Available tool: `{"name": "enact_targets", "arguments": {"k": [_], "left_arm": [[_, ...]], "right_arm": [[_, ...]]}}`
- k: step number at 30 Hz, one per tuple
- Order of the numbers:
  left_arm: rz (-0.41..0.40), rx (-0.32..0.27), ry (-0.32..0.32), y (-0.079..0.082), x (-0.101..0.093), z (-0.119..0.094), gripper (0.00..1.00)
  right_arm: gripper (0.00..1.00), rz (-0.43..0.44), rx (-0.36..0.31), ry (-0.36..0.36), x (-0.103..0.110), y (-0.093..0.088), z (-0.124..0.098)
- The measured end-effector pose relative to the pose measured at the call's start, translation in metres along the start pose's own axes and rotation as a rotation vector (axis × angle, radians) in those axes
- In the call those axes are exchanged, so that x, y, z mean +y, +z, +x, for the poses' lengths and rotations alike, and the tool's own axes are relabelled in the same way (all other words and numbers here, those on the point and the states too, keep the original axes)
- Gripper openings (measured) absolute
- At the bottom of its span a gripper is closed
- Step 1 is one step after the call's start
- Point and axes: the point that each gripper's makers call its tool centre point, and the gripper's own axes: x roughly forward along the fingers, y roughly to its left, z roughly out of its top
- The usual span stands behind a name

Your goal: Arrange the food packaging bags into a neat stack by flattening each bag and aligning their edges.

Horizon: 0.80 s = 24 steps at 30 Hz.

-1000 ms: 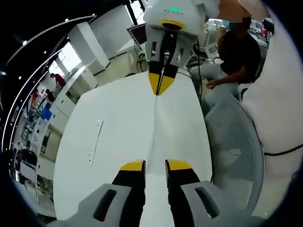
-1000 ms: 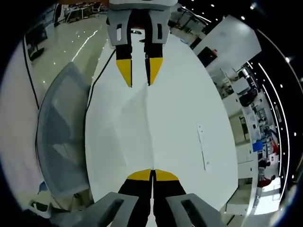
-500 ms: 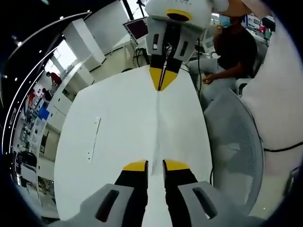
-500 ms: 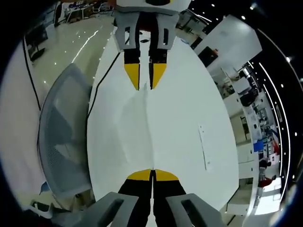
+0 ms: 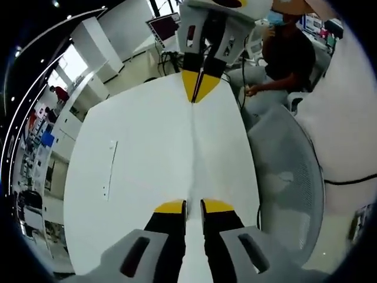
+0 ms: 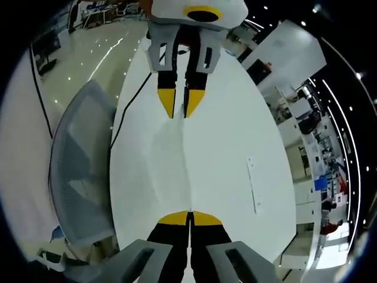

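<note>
A white food packaging bag [image 6: 168, 154] lies flat on the white table [image 6: 235, 118], hard to tell apart from it. A raised crease [image 5: 192, 154] runs along the bag from one gripper to the other. My right gripper [image 6: 189, 216] is shut on the near end of that crease, and it also shows at the far end of the bag as the right gripper [image 5: 195, 99] with its yellow tips pressed together. My left gripper [image 5: 192, 206] straddles the other end of the crease with a narrow gap between its jaws. Opposite, the left gripper [image 6: 178, 112] shows the same small gap.
A grey mesh chair [image 5: 285, 177] stands against the table's long side, seen again as the chair [image 6: 79, 177]. A seated person [image 5: 288, 56] is beyond it. A small white strip [image 5: 108, 170] lies on the table. A black cable [image 6: 126, 109] runs along the table edge.
My left gripper's jaws have narrowed around the bag's crease. Both views have shifted slightly; the right gripper stays shut on the bag.
</note>
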Motion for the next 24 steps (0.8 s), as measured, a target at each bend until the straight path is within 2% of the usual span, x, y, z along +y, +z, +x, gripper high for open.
{"name": "enact_targets", "arguments": {"k": [10,24], "left_arm": [[0.011,0.021,-0.024,0.002,-0.004,0.003,0.02],[0.012,0.048,-0.063,0.0,-0.011,0.006,0.0]], "right_arm": [[0.0,-0.002,0.003,0.002,0.001,-0.002,-0.002],[0.0,-0.013,0.008,0.013,0.004,-0.001,-0.002]]}}
